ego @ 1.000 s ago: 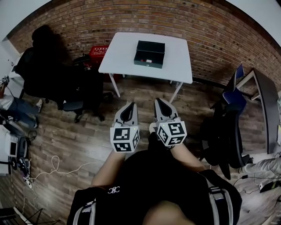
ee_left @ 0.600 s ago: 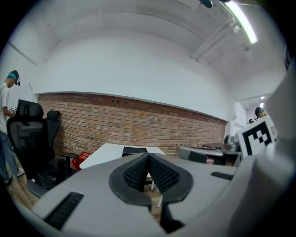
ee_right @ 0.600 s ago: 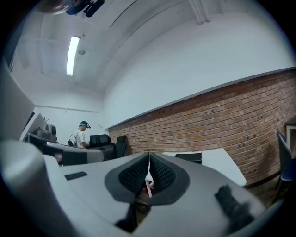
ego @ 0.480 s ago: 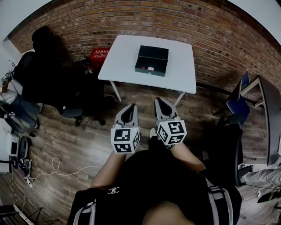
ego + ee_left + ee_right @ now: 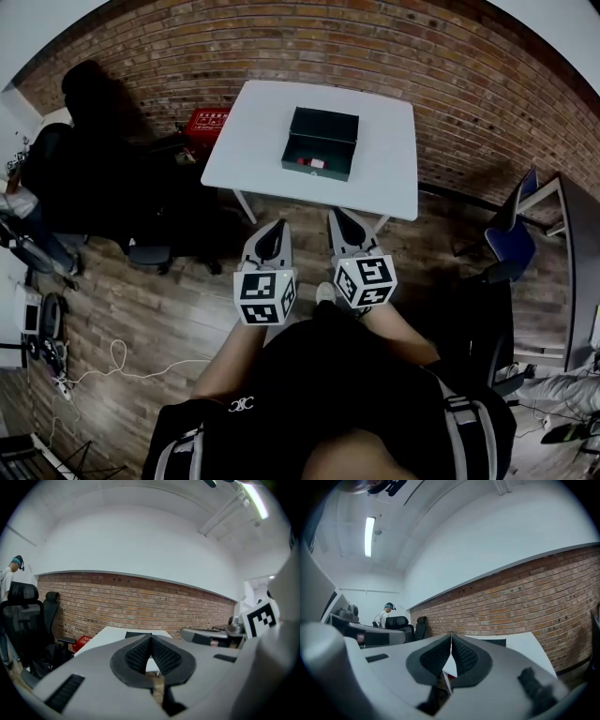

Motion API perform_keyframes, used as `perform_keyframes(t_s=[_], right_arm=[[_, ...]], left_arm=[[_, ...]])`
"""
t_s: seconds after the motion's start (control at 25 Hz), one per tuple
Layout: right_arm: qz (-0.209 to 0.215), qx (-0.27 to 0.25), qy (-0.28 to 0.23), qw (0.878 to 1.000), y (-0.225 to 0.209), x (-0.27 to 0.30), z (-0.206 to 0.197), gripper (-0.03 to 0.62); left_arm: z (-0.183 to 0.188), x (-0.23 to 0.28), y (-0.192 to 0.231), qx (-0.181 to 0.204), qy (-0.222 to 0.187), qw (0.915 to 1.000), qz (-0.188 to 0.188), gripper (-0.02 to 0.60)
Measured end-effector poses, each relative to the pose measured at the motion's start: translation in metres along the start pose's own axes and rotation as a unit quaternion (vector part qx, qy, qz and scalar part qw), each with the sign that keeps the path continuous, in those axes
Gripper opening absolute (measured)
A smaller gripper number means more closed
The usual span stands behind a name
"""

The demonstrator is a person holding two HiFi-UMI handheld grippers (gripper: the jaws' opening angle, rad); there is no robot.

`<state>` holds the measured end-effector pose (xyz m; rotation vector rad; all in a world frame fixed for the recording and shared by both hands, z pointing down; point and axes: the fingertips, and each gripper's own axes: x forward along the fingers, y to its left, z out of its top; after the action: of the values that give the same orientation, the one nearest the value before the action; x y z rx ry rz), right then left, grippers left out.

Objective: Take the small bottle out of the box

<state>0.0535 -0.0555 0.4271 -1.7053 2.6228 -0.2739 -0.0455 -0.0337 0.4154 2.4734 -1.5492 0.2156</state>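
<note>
At 6 o'clock in the head view the person's dark-clad torso [image 5: 328,394] fills the lower edge, cut off by the frame. Just beyond it, near the centre, the left gripper [image 5: 275,228] and right gripper [image 5: 339,217] are held side by side over the wooden floor [image 5: 169,309], both pointing toward 12 o'clock. Each gripper's own view shows its jaws pressed together at the tips with nothing between them: the left gripper [image 5: 151,637] and the right gripper [image 5: 451,635] are both empty.

Farther toward 12 o'clock stands the white table [image 5: 380,164], well apart from both grippers. The dark box [image 5: 292,150] sits open on it. Inside, toward the box's 6 o'clock wall, lies the small bottle [image 5: 311,163], visible only as a red and pale speck; its shape cannot be made out. In the gripper views the jaws hide the inside of the box.

At 10 o'clock of the table a red crate [image 5: 208,120] is partly hidden behind dark chairs [image 5: 103,169]. The brick wall [image 5: 450,84] closes the far side.
</note>
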Motion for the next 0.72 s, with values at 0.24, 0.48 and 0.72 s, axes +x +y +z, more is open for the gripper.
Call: perform_keyframes(t_s=[0.24, 0.48, 0.72], right_arm=[[0.005, 0.009, 0.003, 1.0, -0.034, 0.038, 0.008, 0.031], [0.017, 0.015, 0.015, 1.0, -0.067, 0.073, 0.009, 0.031], [0.035, 0.017, 0.027, 0.999, -0.085, 0.113, 0.009, 0.031]], left_arm=[[0.008, 0.045, 0.003, 0.0, 0.013, 0.9999, 0.007, 0.006], [0.013, 0.09, 0.007, -0.002, 0.028, 0.9994, 0.019, 0.006], [0.02, 0.128, 0.022, -0.005, 0.039, 0.9986, 0.035, 0.006]])
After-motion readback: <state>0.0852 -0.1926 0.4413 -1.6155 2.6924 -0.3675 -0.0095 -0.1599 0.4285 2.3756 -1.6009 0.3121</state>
